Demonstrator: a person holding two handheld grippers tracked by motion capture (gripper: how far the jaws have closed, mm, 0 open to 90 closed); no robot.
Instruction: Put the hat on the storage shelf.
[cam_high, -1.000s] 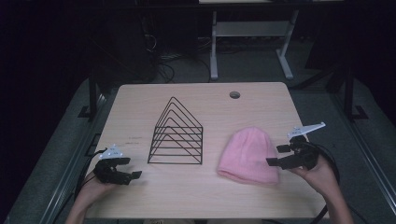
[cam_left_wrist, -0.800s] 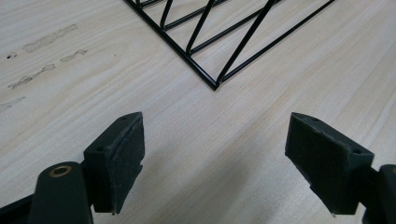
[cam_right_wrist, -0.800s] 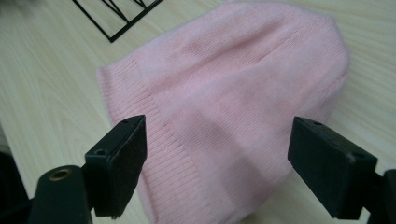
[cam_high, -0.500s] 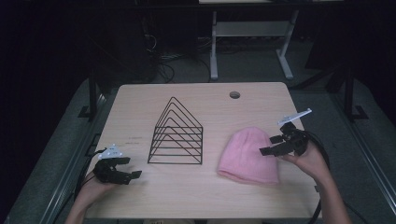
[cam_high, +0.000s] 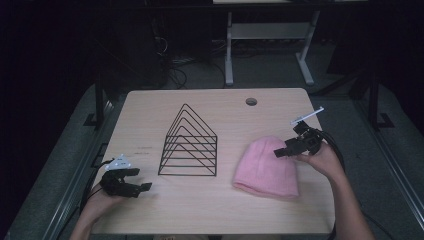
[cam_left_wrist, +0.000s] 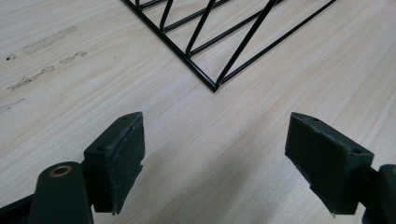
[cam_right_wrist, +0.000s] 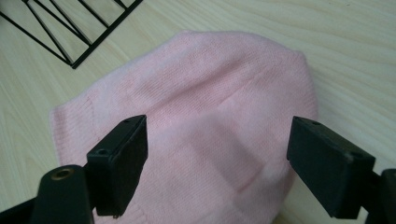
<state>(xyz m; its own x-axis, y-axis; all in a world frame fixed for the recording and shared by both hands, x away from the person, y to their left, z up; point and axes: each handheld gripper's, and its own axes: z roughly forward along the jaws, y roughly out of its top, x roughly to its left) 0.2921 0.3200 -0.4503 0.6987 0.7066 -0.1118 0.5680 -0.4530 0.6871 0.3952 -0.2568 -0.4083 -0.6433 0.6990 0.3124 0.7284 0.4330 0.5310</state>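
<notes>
Right gripper (cam_high: 289, 148) poised over pink knit beanie (cam_high: 265, 167), jaws spread wide.

High view: the beanie lies flat on the wooden table (cam_high: 210, 215), right of the black wire rack (cam_high: 189, 145), crown pointing away from the person; the left gripper (cam_high: 131, 182) rests open, well left of the rack, the farther hand.
Left gripper view: jaws gape over bare wood before the rack's corner.
Right gripper view: the beanie lies just beyond its empty jaws.

High view looks down on the whole table (cam_high: 150, 110); both gripper views skim its surface closely.
</notes>
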